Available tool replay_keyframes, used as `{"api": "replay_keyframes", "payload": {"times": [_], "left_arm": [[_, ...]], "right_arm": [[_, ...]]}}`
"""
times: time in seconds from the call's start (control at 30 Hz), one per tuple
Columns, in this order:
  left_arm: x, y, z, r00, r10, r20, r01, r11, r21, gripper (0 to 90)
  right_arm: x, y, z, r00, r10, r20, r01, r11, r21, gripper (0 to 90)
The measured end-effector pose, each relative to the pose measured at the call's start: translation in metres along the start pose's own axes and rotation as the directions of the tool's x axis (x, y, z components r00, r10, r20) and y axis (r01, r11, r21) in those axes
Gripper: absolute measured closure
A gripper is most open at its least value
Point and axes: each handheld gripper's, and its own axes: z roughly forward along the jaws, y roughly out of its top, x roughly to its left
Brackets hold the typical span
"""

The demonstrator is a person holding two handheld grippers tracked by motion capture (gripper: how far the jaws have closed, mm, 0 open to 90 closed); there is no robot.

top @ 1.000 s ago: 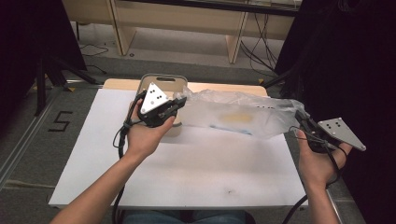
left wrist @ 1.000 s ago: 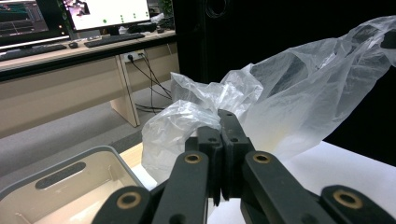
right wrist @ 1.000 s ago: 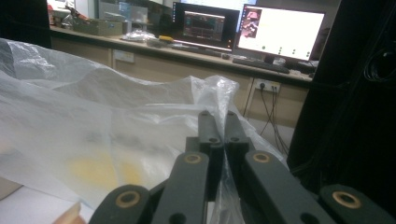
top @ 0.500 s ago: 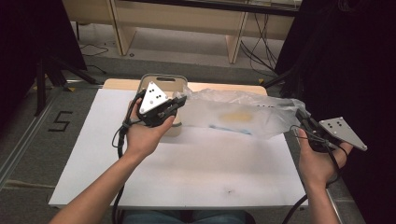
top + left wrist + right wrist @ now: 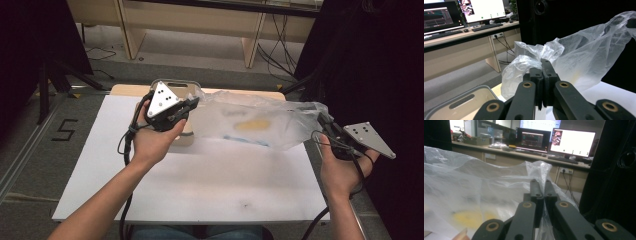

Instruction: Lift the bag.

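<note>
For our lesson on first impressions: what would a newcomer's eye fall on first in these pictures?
First, the clear plastic bag stretched above the white table, with something yellow inside. Each end is pinched in a shut hand-held gripper: the left hand-held gripper at the bag's left end, the right hand-held gripper at its right. A beige tub sits behind the left one.
</note>
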Motion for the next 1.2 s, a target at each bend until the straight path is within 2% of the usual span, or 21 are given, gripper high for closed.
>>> {"api": "replay_keyframes", "payload": {"times": [0.43, 0.77, 1.03, 1.2], "left_arm": [[0.003, 0.011, 0.003, 0.9999, 0.008, -0.008, -0.008, 0.9999, -0.008, 88.8], [0.009, 0.024, 0.006, 0.9995, 0.014, -0.027, -0.015, 0.9996, -0.022, 88.8], [0.021, 0.017, 0.02, 0.9985, 0.004, -0.055, -0.003, 0.9999, 0.01, 88.7], [0.025, 0.009, 0.031, 0.9974, -0.003, -0.072, 0.005, 0.9994, 0.034, 88.6]], "right_arm": [[0.0, 0.003, 0.008, 0.9998, 0.019, 0.011, -0.019, 1.0, -0.014, 90.0], [-0.002, 0.016, 0.011, 0.9996, 0.021, 0.021, -0.02, 0.999, -0.04, 90.0], [-0.001, 0.014, 0.021, 0.9997, 0.018, 0.019, -0.018, 0.999, -0.03, 90.0], [0.002, 0.008, 0.032, 0.9996, 0.022, 0.017, -0.021, 1.0, -0.004, 90.0]]}}
